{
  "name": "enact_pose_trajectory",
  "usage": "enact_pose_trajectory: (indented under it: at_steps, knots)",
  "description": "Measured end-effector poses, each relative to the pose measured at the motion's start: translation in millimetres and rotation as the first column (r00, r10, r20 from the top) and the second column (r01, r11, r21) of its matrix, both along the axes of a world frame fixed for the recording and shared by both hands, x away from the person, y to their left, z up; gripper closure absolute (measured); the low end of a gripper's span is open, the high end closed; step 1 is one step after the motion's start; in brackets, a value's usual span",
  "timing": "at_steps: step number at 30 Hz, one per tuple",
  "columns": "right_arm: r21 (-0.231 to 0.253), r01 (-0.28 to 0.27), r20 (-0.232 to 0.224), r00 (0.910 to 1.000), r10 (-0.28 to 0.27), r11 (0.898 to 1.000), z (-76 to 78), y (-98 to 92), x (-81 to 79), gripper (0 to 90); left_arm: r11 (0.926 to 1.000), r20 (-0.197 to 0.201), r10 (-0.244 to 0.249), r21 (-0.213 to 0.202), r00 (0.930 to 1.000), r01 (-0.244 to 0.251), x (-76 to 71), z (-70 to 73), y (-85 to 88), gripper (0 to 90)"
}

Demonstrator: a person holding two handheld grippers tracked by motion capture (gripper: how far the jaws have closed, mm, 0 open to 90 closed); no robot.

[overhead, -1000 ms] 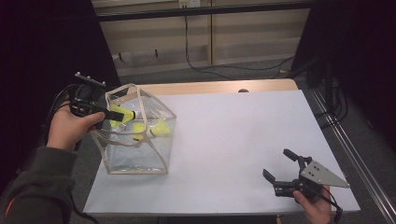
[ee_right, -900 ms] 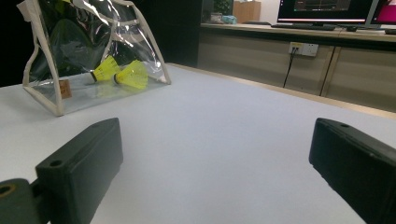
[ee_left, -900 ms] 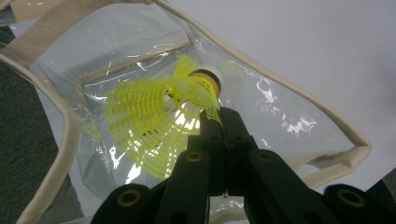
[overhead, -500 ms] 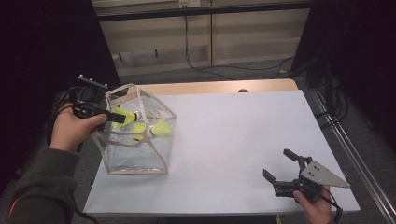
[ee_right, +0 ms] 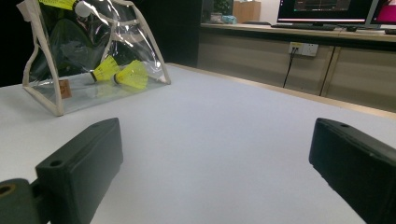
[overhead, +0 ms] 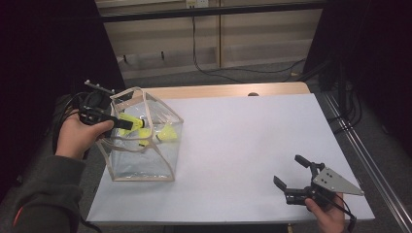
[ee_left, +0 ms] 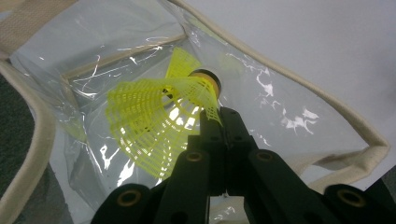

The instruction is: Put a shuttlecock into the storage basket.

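My left gripper point(overhead: 115, 122) reaches over the rim of a clear plastic bag point(overhead: 162, 167) with beige edging at the table's left. It is shut on the skirt of a yellow shuttlecock point(overhead: 131, 123). In the left gripper view the black jaws point(ee_left: 219, 117) pinch that shuttlecock point(ee_left: 154, 119) by the mesh near its cork, inside the bag's mouth. Two more yellow shuttlecocks point(overhead: 167, 133) lie in the bag; the right gripper view shows them point(ee_right: 132, 74) on its floor. My right gripper point(overhead: 290, 171) rests low at the table's front right, open, with nothing between its jaws point(ee_right: 219, 163).
The white table top point(overhead: 243, 136) stretches between the bag and the right gripper. A wooden strip point(overhead: 233, 90) edges the far side. Beyond it are a cabinet and trailing cables point(overhead: 214, 70). A metal rail point(overhead: 359, 145) runs along the right edge.
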State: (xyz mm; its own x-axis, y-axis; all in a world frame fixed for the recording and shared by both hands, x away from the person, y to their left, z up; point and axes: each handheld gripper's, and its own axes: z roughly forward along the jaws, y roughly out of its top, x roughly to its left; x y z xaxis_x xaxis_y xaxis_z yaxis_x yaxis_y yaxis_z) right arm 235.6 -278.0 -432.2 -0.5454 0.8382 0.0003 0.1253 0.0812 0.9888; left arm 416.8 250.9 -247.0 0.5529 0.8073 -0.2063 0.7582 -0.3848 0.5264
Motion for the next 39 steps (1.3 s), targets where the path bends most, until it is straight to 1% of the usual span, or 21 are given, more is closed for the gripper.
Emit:
enact_pose_trajectory:
  at_steps: [1,10,12,21,30,32,36,39]
  knots:
    - [0.0,0.0,0.0,1.0,0.0,1.0,0.0,0.1,-0.1,2.6,1.0,-0.002,-0.009,0.003,1.0,0.009,0.4,-0.6,0.1,89.4]
    - [0.0,-0.001,0.0,1.0,0.001,1.0,0.1,0.1,-0.2,2.6,1.0,-0.001,-0.003,-0.002,1.0,0.003,0.7,-3.9,-0.8,89.5]
    - [0.0,-0.001,0.0,1.0,0.001,1.0,0.0,0.1,-0.1,2.6,1.0,-0.002,-0.006,0.004,1.0,0.006,0.9,-4.8,-1.0,89.4]
    - [-0.001,0.0,0.001,1.0,0.0,1.0,0.1,0.0,-0.1,2.6,1.0,-0.004,-0.001,-0.003,1.0,0.001,1.7,-8.1,-1.9,89.4]
    - [-0.002,-0.001,0.002,1.0,0.001,1.0,0.1,0.1,-0.2,2.6,1.0,-0.009,-0.005,-0.006,0.9999,0.005,1.7,-11.0,-3.2,89.3]
    - [0.001,-0.002,0.002,1.0,0.002,1.0,0.0,0.1,-0.1,2.6,0.9999,-0.014,-0.014,-0.003,0.9998,0.014,2.2,-11.7,-3.3,89.2]
    - [-0.003,-0.001,0.003,1.0,0.001,1.0,0.1,-0.1,-0.1,2.6,0.9999,-0.011,-0.007,-0.011,0.9999,0.007,2.2,-12.6,-4.6,89.1]
    - [0.0,0.0,0.002,1.0,0.0,1.0,0.1,0.0,-0.1,2.6,0.9999,-0.009,-0.01,-0.006,0.9999,0.01,2.3,-13.4,-5.3,89.0]
